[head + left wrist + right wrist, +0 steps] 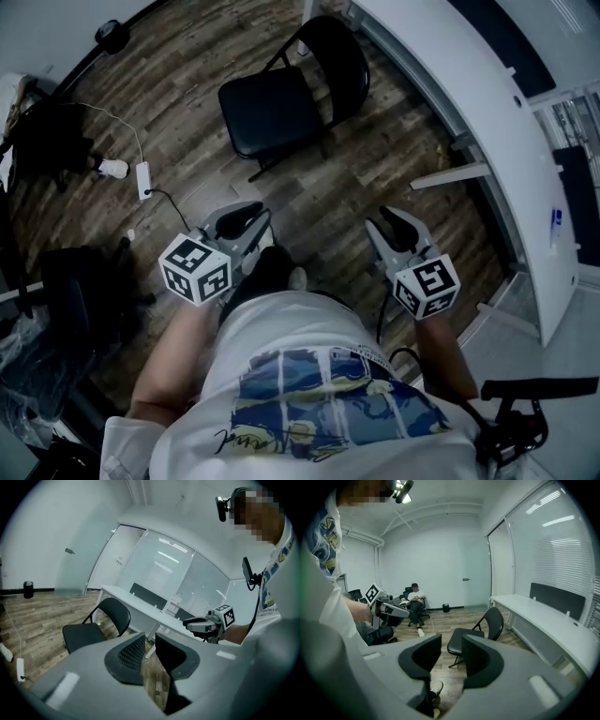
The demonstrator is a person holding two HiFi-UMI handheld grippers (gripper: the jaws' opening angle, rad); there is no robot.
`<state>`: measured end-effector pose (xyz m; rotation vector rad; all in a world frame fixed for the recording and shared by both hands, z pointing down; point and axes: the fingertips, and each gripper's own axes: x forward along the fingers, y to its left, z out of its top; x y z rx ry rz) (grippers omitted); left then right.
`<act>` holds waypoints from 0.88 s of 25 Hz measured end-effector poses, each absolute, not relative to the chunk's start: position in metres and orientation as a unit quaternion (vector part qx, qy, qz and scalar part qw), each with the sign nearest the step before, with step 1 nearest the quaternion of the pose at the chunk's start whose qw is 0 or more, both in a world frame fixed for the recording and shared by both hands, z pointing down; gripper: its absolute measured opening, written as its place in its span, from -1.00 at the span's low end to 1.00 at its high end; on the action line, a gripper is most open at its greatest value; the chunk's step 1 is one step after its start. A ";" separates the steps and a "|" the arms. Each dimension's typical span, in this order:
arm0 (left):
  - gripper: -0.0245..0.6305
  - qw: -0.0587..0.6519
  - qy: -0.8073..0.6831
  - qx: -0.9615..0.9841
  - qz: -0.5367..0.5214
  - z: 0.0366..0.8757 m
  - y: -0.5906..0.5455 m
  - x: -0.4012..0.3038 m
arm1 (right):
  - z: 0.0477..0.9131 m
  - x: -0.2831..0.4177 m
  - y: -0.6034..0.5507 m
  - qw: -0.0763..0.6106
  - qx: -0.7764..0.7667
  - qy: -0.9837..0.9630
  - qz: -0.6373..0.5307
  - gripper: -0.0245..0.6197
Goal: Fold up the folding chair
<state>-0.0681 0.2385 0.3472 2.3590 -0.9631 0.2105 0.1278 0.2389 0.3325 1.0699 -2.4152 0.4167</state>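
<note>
On the wooden floor (187,75) ahead of the person, the folding chair (272,112) stands unfolded, seat level and backrest upright, with its back toward the long white desk (450,66). Both grippers are held well short of the chair and neither touches it. The left gripper (239,220) has its jaws only slightly apart, a narrow gap, with nothing between them. The right gripper (398,225) has its jaws moderately apart and is likewise empty. In the right gripper view, the chair is seen through the jaw gap but lies far beyond it. A white power strip (143,178) lies on the floor left of the chair.
</note>
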 end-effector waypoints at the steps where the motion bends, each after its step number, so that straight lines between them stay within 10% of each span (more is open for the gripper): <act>1: -0.70 0.290 -0.359 0.884 0.077 0.348 0.230 -0.073 | 0.331 0.124 0.230 0.234 0.391 -0.877 0.150 -0.54; 22: -0.46 0.347 -0.384 0.852 0.077 0.412 0.117 -0.153 | 0.360 0.106 0.080 0.273 0.429 -0.843 0.173 -0.38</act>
